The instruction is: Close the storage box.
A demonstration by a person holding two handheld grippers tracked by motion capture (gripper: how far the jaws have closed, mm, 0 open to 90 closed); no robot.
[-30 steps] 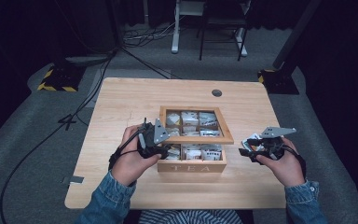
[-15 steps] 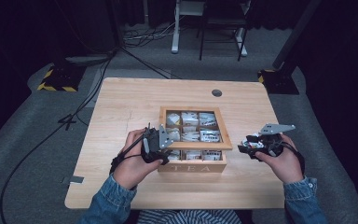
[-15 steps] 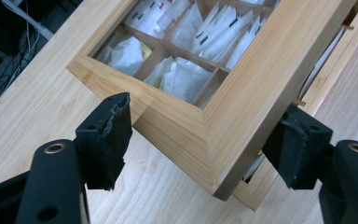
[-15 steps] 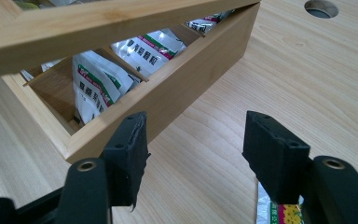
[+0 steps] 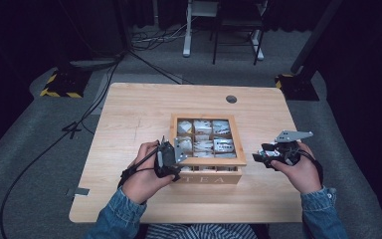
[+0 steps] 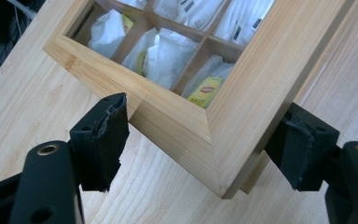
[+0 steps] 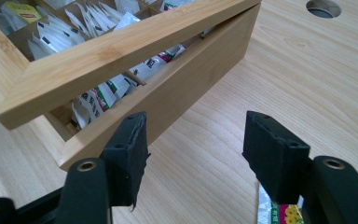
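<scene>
A wooden tea box (image 5: 206, 175) marked TEA stands on the table, its windowed lid (image 5: 218, 161) resting ajar over several white tea bags (image 5: 202, 145). My left gripper (image 5: 173, 157) is at the lid's front left corner. In the left gripper view that corner of the lid (image 6: 242, 107) lies between the jaws of the left gripper (image 6: 203, 114), which have just been opening and no longer press on it. My right gripper (image 5: 259, 154) stands open beside the box's right wall (image 7: 182, 88). Nothing lies between the jaws of the right gripper (image 7: 196, 122).
A round cable hole (image 5: 231, 99) sits in the table's far edge. A small printed packet (image 7: 277, 211) lies on the wood under my right gripper's jaw. Bare tabletop (image 5: 129, 119) stretches left of the box. Cables and stands cover the floor beyond.
The left hand has shifted slightly toward the box's front left corner. The right hand has kept its place.
</scene>
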